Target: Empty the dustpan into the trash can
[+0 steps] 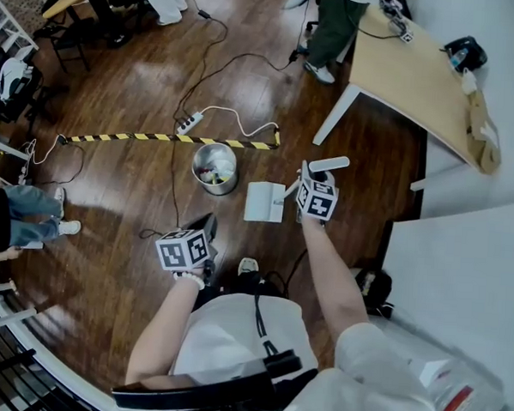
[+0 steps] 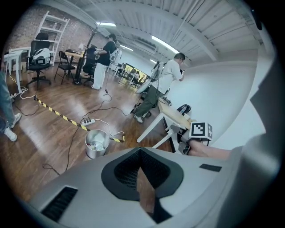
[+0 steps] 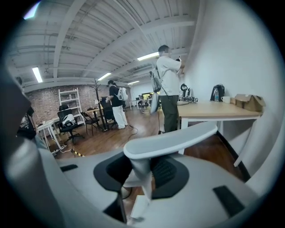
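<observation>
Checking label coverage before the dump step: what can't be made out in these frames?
- Load in the dustpan: too small to tell in the head view. In the right gripper view, the right gripper hides most of the pan.
- Contents of the trash can: pale clutter, too small to name in the head view or the left gripper view.

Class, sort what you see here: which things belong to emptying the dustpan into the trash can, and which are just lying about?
Belongs to the job:
dustpan, gripped by the right gripper
trash can

Just lying about:
striped floor tape
power strip
wooden table
cardboard box
</observation>
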`<action>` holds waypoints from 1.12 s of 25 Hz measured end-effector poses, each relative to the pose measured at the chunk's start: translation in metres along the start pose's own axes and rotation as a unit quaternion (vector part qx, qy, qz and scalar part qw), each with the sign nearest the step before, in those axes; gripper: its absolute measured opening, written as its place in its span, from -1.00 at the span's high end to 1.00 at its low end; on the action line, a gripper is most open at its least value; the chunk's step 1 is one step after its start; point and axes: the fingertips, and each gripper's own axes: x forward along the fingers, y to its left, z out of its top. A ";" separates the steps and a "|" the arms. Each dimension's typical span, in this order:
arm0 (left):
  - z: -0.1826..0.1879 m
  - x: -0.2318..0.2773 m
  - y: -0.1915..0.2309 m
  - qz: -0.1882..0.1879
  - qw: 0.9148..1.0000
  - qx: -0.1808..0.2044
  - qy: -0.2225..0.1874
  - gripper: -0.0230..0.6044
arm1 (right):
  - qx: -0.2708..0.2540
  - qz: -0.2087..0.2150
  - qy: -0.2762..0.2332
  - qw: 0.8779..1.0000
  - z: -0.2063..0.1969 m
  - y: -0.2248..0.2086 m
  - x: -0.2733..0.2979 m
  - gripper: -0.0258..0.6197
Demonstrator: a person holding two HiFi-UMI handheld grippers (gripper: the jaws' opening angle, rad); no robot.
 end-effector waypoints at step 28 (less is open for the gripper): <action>-0.015 0.019 -0.025 -0.027 0.998 0.046 0.044 0.97 | 0.109 -0.067 0.030 0.991 -0.069 -0.107 -0.042 -0.21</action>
